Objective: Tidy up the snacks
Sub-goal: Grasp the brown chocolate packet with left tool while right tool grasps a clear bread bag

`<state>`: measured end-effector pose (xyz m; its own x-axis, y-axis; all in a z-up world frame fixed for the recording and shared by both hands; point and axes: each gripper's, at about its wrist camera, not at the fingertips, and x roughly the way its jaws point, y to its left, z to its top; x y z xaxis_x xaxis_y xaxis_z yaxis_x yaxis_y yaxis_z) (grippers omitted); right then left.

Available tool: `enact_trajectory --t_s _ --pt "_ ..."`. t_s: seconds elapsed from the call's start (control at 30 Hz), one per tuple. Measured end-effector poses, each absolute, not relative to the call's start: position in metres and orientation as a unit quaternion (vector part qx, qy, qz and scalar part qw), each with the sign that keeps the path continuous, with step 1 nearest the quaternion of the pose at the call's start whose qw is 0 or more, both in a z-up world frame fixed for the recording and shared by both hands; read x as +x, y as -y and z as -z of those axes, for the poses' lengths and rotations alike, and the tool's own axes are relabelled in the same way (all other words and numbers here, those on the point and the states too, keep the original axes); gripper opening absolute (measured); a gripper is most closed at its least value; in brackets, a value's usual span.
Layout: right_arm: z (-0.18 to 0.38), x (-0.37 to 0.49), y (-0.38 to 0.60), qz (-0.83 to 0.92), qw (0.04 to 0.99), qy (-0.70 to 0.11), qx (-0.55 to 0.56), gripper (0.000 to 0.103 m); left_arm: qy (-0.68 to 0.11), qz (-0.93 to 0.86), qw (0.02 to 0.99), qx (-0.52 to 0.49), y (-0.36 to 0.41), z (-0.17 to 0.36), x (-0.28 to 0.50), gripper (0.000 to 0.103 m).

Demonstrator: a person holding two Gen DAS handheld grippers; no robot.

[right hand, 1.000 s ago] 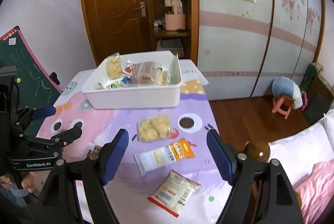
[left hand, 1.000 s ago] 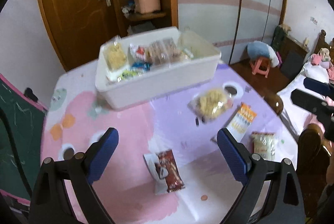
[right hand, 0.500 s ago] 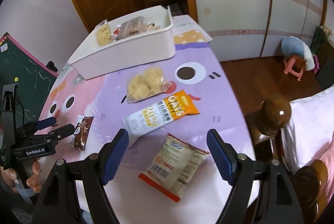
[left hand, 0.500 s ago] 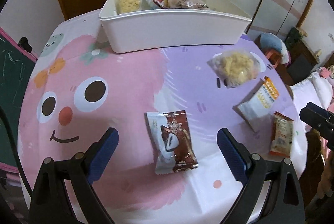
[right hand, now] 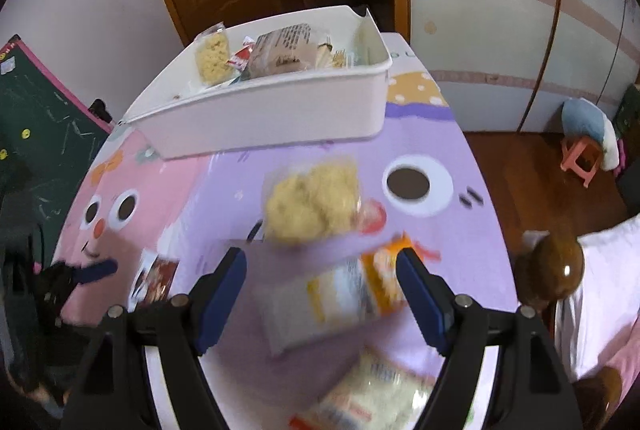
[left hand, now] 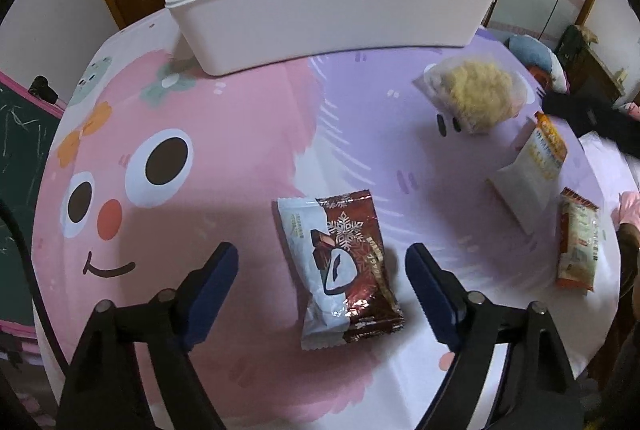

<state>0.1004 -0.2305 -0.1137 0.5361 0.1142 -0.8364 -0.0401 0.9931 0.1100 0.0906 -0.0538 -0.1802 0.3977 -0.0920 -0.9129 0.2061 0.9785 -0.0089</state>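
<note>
Between the closing, not yet gripping left tool: chocolate snack packet on worktop; right tool released

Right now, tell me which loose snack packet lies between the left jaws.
The brown-and-white chocolate packet, alone between the closing left jaws; the other loose packets lie far right.

two close, downward wrist views, shared white bin and tablecloth

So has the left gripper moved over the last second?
Yes. The left gripper has come down toward the table: the white bin has slid up the left wrist view, and the brown snack packet now lies between its closing jaws, untouched.
</note>
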Motion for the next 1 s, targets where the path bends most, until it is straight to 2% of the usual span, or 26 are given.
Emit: enact_trajectory --t_s 0.3,0.6,0.63,0.7,0.77,0.8,0.83,0.9,1.0 --pt "0.137 0.158 0.220 -0.048 0.858 -0.511 0.013 0.078 -0.540 0.104 0.833 0.051 0.051 0.187 0.094 0.069" --pt "0.159 0.166 0.202 -0.052 0.846 -0.531 -0.019 0.078 -0.532 0.122 0.836 0.059 0.053 0.184 0.094 0.044" --pt "0.159 0.166 0.201 -0.053 0.847 -0.529 -0.020 0.079 -0.531 0.124 0.836 0.059 0.054 0.184 0.093 0.035" --pt "0.167 0.168 0.198 -0.064 0.834 -0.548 -0.021 0.081 -0.529 0.124 0.837 0.059 0.054 0.183 0.092 0.034" --pt "0.168 0.167 0.198 -0.071 0.834 -0.547 -0.008 0.079 -0.526 0.123 0.839 0.058 0.053 0.182 0.091 0.032" --pt "0.167 0.167 0.197 -0.071 0.834 -0.547 -0.009 0.073 -0.524 0.121 0.841 0.056 0.052 0.180 0.090 0.031" --pt "0.165 0.166 0.197 -0.072 0.834 -0.547 -0.004 0.063 -0.523 0.119 0.842 0.054 0.051 0.179 0.090 0.031" --pt "0.160 0.163 0.199 -0.086 0.831 -0.549 0.017 0.058 -0.519 0.116 0.845 0.050 0.048 0.175 0.089 0.031" --pt "0.150 0.152 0.195 -0.104 0.835 -0.539 0.033 0.056 -0.506 0.117 0.853 0.043 0.044 0.163 0.088 0.030"
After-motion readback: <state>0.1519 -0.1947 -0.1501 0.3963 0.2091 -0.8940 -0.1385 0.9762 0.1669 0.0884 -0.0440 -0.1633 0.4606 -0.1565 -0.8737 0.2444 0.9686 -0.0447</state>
